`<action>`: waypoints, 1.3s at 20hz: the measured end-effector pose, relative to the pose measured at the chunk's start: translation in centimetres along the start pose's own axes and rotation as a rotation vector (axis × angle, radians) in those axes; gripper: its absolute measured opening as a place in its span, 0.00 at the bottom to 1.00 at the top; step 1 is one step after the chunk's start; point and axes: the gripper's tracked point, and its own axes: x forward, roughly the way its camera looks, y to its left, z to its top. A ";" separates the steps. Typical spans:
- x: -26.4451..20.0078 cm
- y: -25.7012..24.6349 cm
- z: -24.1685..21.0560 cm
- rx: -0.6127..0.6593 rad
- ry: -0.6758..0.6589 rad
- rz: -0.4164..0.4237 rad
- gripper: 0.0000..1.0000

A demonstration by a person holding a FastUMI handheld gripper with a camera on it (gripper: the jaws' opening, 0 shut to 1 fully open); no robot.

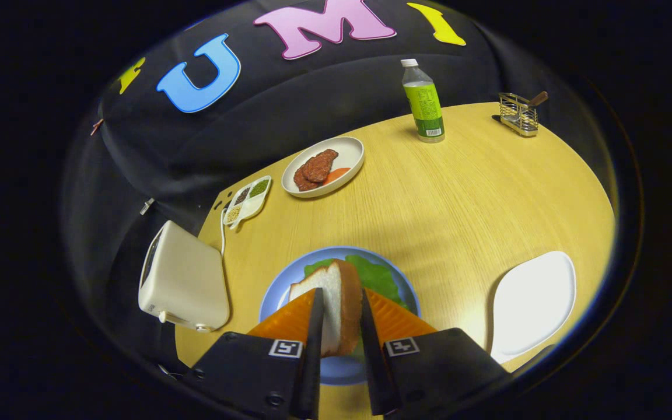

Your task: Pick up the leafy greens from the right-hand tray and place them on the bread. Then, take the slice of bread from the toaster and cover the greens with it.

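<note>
My gripper [339, 297] is shut on a slice of bread [336, 291], held on edge between both fingers above the blue plate [275, 297]. Leafy greens [378, 275] lie on that plate just beyond the fingertips; whatever is under the greens is hidden. The white toaster [181, 280] stands to the left of the plate, near the table's edge. The white tray [531, 303] on the right has nothing on it.
Beyond the blue plate stands a white oval dish [347, 153] with brown meat and an orange slice, and a small divided condiment dish [248, 199] is left of it. A green-labelled bottle [423, 102] and a wire utensil holder [520, 114] stand far back.
</note>
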 end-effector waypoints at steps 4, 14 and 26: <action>-0.1 -1.9 -0.3 -0.008 0.016 -0.032 0.48; -4.4 -4.7 3.2 -0.148 -0.049 -0.055 0.81; -17.6 4.2 12.2 -0.316 -0.319 0.143 0.99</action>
